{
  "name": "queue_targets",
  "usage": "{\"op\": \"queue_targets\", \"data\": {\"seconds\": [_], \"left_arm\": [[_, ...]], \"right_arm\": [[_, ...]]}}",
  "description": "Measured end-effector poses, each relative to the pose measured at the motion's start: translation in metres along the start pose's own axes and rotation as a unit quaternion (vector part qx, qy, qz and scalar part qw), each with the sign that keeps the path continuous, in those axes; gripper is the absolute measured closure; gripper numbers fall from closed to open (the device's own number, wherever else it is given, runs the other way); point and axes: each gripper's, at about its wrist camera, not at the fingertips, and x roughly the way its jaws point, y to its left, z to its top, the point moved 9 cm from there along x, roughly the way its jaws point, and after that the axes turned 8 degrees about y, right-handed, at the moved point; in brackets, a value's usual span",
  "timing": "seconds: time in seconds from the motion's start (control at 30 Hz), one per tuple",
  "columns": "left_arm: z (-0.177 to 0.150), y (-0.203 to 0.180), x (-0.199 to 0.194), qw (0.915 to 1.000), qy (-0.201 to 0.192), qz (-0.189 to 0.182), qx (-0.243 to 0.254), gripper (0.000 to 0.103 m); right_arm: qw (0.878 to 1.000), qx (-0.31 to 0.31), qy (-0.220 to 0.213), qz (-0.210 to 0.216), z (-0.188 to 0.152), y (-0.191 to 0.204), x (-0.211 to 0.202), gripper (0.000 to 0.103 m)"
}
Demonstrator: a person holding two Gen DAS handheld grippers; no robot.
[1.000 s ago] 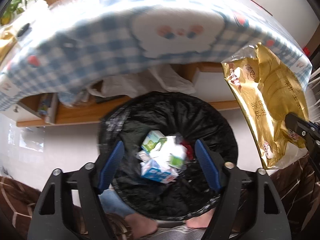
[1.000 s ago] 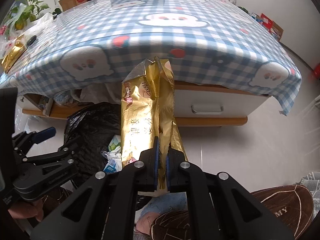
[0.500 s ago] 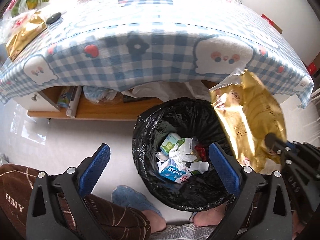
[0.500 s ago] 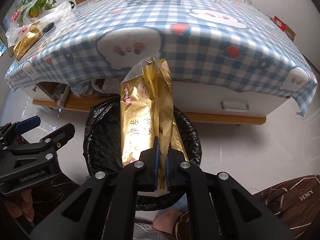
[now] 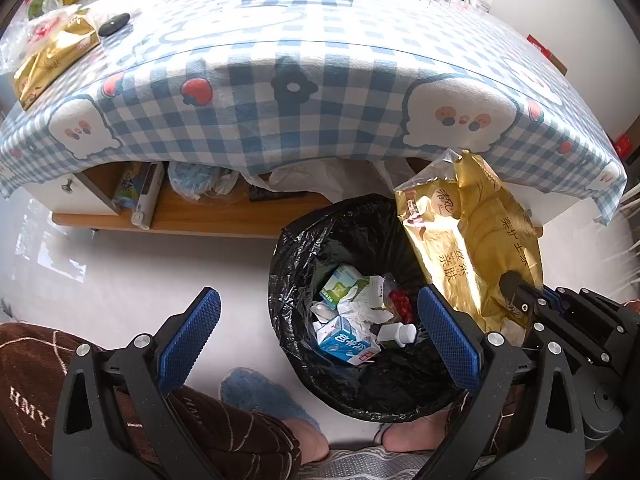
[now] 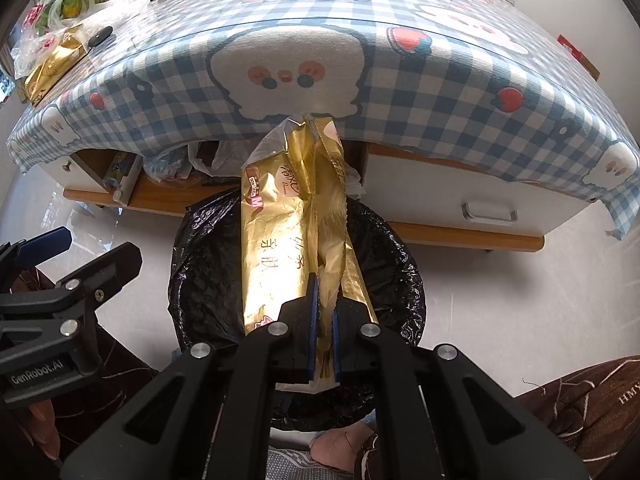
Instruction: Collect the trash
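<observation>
The step in hand is disposal of one item; judged from the layout, pickup is complete and release is pending. At the left, the left gripper point(image 5: 318, 344) stands fully spread with nothing between its blue pads point(image 5: 190, 338); its jaws have just been opening, and it hangs beside the near rim of the bin. In the centre, the bin point(image 5: 296, 240), lined with a black bag, stands on the pale floor point(image 5: 168, 264) just in front of the worktop and already contains milk cartons point(image 5: 346, 340), crumpled paper and a small white bottle point(image 5: 396, 333). To the right, the right gripper point(image 6: 324, 334) is clenched on the lower end of the gold wrapper point(image 6: 280, 240), which hangs above the bin opening. The next move calls for parting the right jaws with the wrapper fully over the opening, so that it drops inside the liner. The worktop point(image 5: 320, 40) carries a blue checked cloth; a second gold packet point(image 5: 52, 60) and a dark remote-like object point(image 5: 115, 24) lie at its far left corner, probably awaiting collection. An open shelf point(image 5: 224, 216) beneath holds bags and oddments.
</observation>
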Motion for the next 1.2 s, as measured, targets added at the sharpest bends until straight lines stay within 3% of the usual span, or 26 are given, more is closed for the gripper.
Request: {"op": "queue_targets", "data": {"seconds": [0.1, 0.33, 0.47, 0.57, 0.8, 1.2], "left_arm": [[0.001, -0.002, 0.001, 1.0, -0.002, -0.001, 0.001, 0.006], [0.015, -0.013, -0.026, 0.9991, -0.038, -0.018, 0.008, 0.006], [0.017, -0.018, -0.06, 0.997, -0.07, -0.031, 0.007, 0.006], [0.016, -0.022, -0.087, 0.9953, -0.092, -0.031, 0.008, 0.006], [0.002, -0.023, -0.143, 0.9902, -0.138, -0.023, 0.007, 0.006], [-0.012, -0.014, -0.159, 0.9889, -0.147, -0.019, 0.002, 0.006]], "right_arm": [[1.0, 0.003, -0.008, 0.001, 0.002, -0.002, -0.002, 0.089], [0.998, 0.026, -0.06, 0.005, 0.016, -0.025, -0.04, 0.031], [0.993, 0.038, -0.11, -0.002, 0.021, -0.044, -0.084, 0.01], [0.989, 0.043, -0.144, -0.011, 0.02, -0.055, -0.117, 0.008], [0.983, 0.043, -0.178, -0.014, 0.001, -0.06, -0.168, 0.008], [0.981, 0.036, -0.191, -0.017, -0.012, -0.053, -0.188, 0.008]]}}
